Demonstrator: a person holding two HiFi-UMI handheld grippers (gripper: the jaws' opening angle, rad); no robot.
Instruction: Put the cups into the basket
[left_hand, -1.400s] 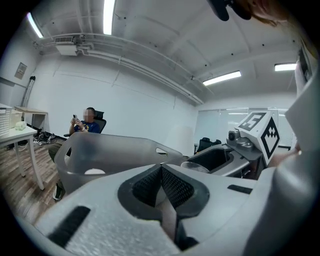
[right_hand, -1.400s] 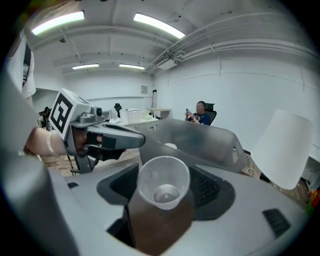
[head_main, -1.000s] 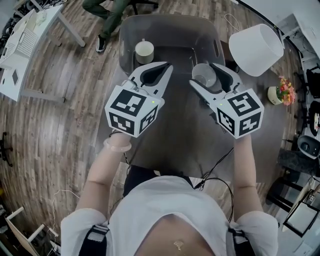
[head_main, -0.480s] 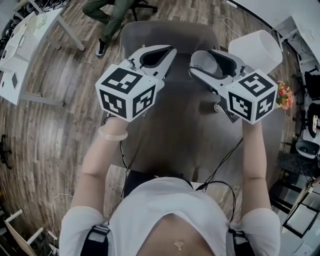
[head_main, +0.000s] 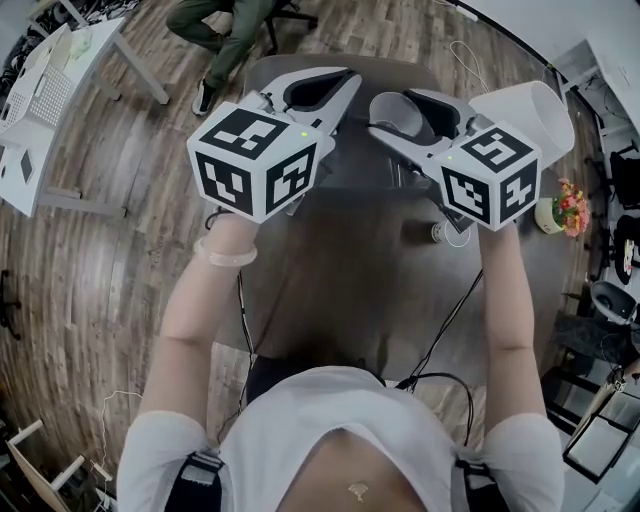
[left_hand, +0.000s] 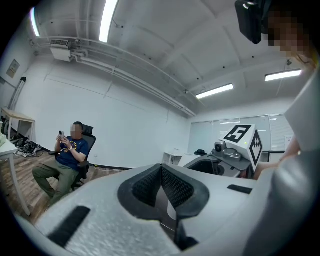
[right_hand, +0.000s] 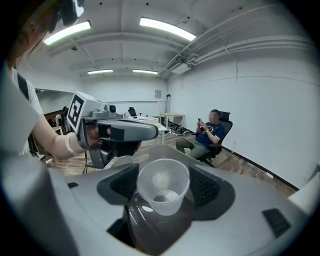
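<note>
Right gripper (right_hand: 165, 192) is pinching a clear plastic cup (right_hand: 163, 180), one pad on each side of its wall. The cup is see-through and thin-walled, tapering to a small round base, with its open mouth facing back toward the gripper's camera. In the head view the cup (head_main: 402, 117) rides between the right gripper's (head_main: 410, 105) jaws, up off the dark counter (head_main: 340, 260).

Left gripper (left_hand: 161, 172) has its ribbed black pads pressed together at the tips, and nothing is caught in them. From above, the left gripper (head_main: 345, 80) runs side by side with the right one, with only a narrow gap between them. Both reach out over the near part of the grey basket (head_main: 258, 75), which is mostly hidden under them.

Now for the room to move. A wide bare stretch of counter lies between the grippers and the person's body. A small round object (head_main: 447, 232) sits on the counter below the right gripper's marker cube. A big white shade (head_main: 535, 105) sits just beside that cube on the right, which makes it tight there. A pot of flowers (head_main: 565, 195) stands further right, near the counter's edge. On the left the counter drops straight off to wood floor (head_main: 110, 260), with open space there. Beyond the basket a seated person (left_hand: 67, 155) is in a chair, well apart.
</note>
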